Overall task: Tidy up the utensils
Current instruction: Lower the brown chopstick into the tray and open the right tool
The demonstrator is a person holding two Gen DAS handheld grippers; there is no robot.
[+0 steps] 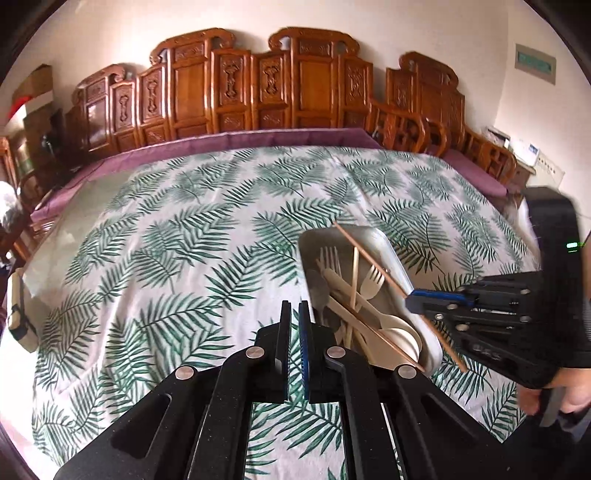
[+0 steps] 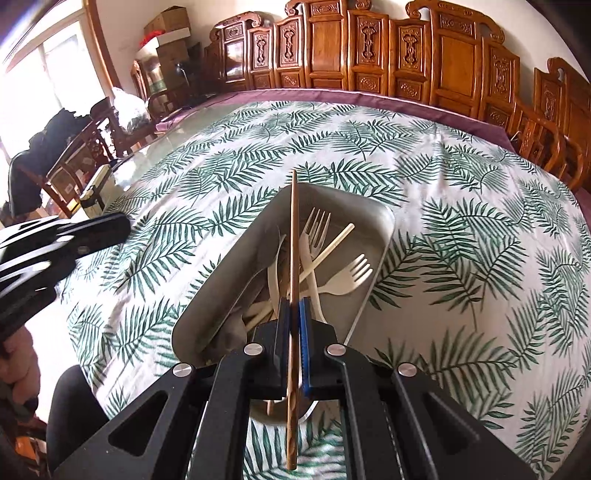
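1. The right gripper (image 2: pixel 294 314) is pressed on a brown wooden chopstick (image 2: pixel 293 236), which is held near its thick end so that the tip points to 12 o'clock over the metal tray (image 2: pixel 221 291).
2. The tray is filled with pale forks (image 2: pixel 347 278), a spoon (image 1: pixel 400 334) and other chopsticks; they are probably gathered there for sorting.
3. The left gripper (image 1: pixel 294 314) is pressed together and nothing is held; it is kept at 9 o'clock of the tray, above the leaf-print tablecloth (image 1: pixel 166 240).

Leaf-print cloth (image 1: pixel 184 240) on table; carved wood chairs (image 2: pixel 369 48) behind; boxes (image 2: pixel 166 26) by window.
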